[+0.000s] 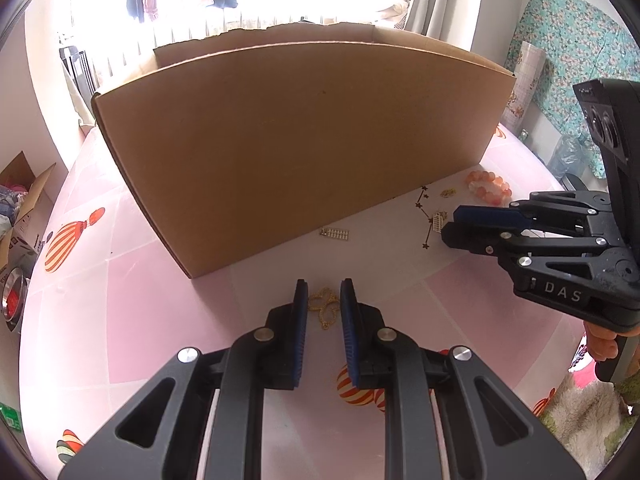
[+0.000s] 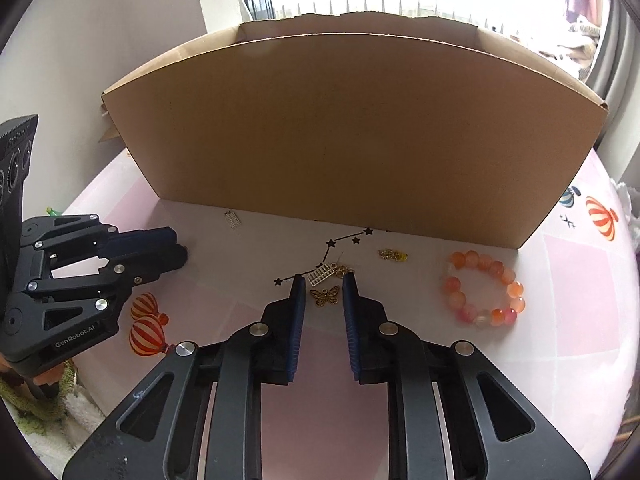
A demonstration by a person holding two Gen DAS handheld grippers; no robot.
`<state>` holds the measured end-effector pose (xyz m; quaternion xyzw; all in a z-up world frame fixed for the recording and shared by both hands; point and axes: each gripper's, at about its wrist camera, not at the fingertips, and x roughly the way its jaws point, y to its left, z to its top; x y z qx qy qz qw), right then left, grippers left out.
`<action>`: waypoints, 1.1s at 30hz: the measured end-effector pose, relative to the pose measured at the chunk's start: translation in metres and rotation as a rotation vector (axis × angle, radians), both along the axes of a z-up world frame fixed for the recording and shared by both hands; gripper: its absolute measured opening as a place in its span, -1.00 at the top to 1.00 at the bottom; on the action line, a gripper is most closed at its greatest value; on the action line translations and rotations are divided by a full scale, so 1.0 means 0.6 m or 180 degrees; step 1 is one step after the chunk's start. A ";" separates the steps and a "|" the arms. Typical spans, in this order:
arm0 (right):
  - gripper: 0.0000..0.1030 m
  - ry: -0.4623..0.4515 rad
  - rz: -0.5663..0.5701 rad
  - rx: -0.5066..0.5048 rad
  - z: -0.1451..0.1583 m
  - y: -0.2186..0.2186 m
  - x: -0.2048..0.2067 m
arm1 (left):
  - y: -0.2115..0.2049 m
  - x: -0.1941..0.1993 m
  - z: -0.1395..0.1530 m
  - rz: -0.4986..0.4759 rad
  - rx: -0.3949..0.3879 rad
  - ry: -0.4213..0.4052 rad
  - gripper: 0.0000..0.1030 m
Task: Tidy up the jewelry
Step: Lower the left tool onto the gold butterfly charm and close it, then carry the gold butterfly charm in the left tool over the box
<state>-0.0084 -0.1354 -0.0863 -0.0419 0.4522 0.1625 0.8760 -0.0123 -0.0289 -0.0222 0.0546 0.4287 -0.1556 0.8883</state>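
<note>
My left gripper (image 1: 323, 284) is shut on a bunched gold chain (image 1: 326, 306) that fills the narrow gap between its blue pads. From the right wrist it shows at the left (image 2: 182, 250), with the chain hidden. My right gripper (image 2: 324, 278) is narrowly open around a bronze butterfly charm (image 2: 325, 296), with a sliver of room at each wing. A white abacus charm (image 2: 322, 273) and a gold clasp lie at its tips. The left wrist view has this gripper (image 1: 446, 226) low at the right. An orange bead bracelet (image 2: 484, 292) lies to the right, and a small gold piece (image 2: 393, 255) lies just behind.
A tall open cardboard box (image 2: 352, 132) stands right behind the jewelry on the pink balloon-print tablecloth (image 1: 120, 320). A second small silver abacus charm (image 1: 335, 233) lies against the box's base. A hand (image 1: 600, 344) holds the right gripper's handle. Green fuzzy fabric (image 2: 40, 400) lies at the near edge.
</note>
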 end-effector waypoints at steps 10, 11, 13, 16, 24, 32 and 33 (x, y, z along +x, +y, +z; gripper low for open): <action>0.80 0.0005 -0.0028 -0.0162 0.004 0.029 0.009 | -0.001 0.001 -0.001 0.0004 -0.0011 -0.0001 0.69; 0.80 0.0007 -0.0038 -0.0142 0.004 0.029 0.010 | -0.001 0.001 -0.001 0.0005 -0.0013 -0.0001 0.69; 0.80 0.0015 -0.0049 -0.0106 0.005 0.024 0.010 | -0.001 0.002 -0.001 0.0003 -0.0010 0.0000 0.69; 0.80 0.0019 -0.0046 -0.0094 0.005 0.021 0.010 | -0.001 0.002 -0.002 0.0007 -0.0017 -0.0001 0.69; 0.94 0.0046 -0.0059 0.0016 0.020 -0.012 -0.005 | 0.002 -0.002 0.001 0.0003 -0.0107 -0.0031 0.69; 0.64 0.0110 -0.0101 0.0115 0.036 -0.030 -0.026 | 0.002 -0.001 -0.001 -0.0004 -0.0101 -0.0028 0.69; 0.65 0.0131 -0.0111 0.0112 0.035 -0.029 -0.028 | 0.002 -0.001 -0.001 -0.0007 -0.0107 -0.0029 0.69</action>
